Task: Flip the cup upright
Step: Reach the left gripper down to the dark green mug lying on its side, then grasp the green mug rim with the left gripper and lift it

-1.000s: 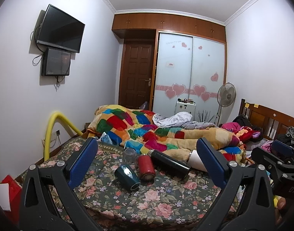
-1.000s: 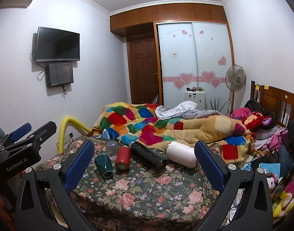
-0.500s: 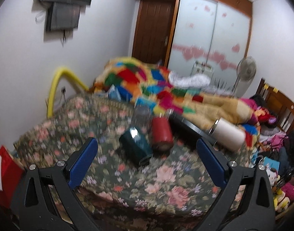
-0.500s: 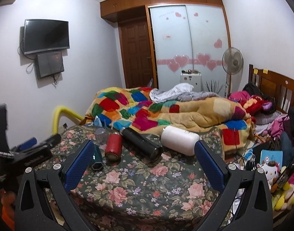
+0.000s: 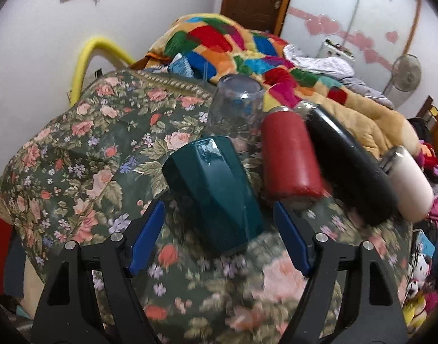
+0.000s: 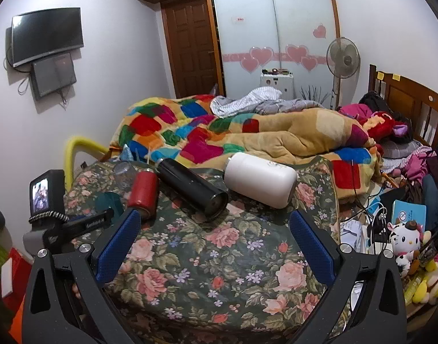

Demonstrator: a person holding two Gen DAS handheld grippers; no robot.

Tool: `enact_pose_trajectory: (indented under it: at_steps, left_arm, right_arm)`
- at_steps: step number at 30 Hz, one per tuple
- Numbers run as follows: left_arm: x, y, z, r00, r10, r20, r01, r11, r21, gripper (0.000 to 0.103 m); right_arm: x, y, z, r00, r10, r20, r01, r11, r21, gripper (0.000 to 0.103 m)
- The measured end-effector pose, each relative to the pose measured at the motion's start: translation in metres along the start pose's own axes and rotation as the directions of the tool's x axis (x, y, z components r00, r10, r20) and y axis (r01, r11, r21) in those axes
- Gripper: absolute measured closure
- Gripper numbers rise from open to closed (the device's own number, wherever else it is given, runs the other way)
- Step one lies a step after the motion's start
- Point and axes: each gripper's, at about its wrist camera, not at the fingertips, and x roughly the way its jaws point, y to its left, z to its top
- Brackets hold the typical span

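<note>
A dark teal faceted cup (image 5: pixel 216 189) lies on its side on the floral bedspread (image 5: pixel 98 143). My left gripper (image 5: pixel 217 215) is open, its blue fingers on either side of the cup's near end without touching it. A clear glass (image 5: pixel 236 109) stands upside down just behind it. A red cup (image 5: pixel 290 157), a black flask (image 5: pixel 350 169) and a white flask (image 5: pixel 408 183) lie on their sides to the right. My right gripper (image 6: pixel 214 220) is open and empty above the bedspread, near the red cup (image 6: pixel 142 190), black flask (image 6: pixel 193 189) and white flask (image 6: pixel 260 183).
A patchwork quilt (image 6: pixel 219 134) is heaped behind the cups. A yellow pipe (image 5: pixel 89 54) arcs at the left bed edge. Toys and clutter (image 6: pixel 402 235) fill the right side. The left gripper's body (image 6: pixel 64 220) sits at the left edge of the right wrist view.
My left gripper has moved forward and down to the teal cup and its fingers now straddle it. My right gripper has moved a little closer to the bed.
</note>
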Motion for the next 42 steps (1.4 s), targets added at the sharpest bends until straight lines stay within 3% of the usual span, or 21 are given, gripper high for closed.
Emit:
enact_pose_trajectory:
  at_steps: [13,21,27,35,38,42]
  left_arm:
    - [0.058,0.004,0.012,0.995,0.015,-0.098,-0.019,0.999,-0.045,0.03]
    - [0.058,0.007,0.009,0.994,0.011,-0.111,-0.015,0.999,-0.035,0.032]
    - [0.024,0.014,-0.002,0.997,0.005,-0.082,-0.005,1.0,-0.003,0.033]
    - [-0.049,-0.014,-0.011,0.998,-0.047,0.036,0.041,0.988,0.148,0.033]
    - [-0.073,-0.034,-0.013,0.992,-0.103,0.072,0.086,0.974,0.209,0.033]
    - [-0.093,-0.065,-0.015,0.976,-0.208,0.066,0.184,0.945,0.27,0.033]
  right_arm:
    - [0.025,-0.003,0.003,0.999,-0.015,-0.04,0.015,1.0,-0.005,0.0]
    - [0.02,0.0,0.003,0.999,-0.013,-0.037,0.012,1.0,-0.016,0.0]
    - [0.011,0.005,0.003,1.0,-0.007,-0.017,0.007,0.999,-0.033,0.0]
    - [-0.002,0.007,0.001,1.0,0.001,0.006,-0.001,1.0,-0.031,0.0]
    - [-0.009,0.007,0.002,1.0,0.002,0.024,-0.001,1.0,-0.025,0.0]
    - [-0.016,0.005,0.001,0.999,0.004,0.038,-0.003,1.0,-0.02,0.0]
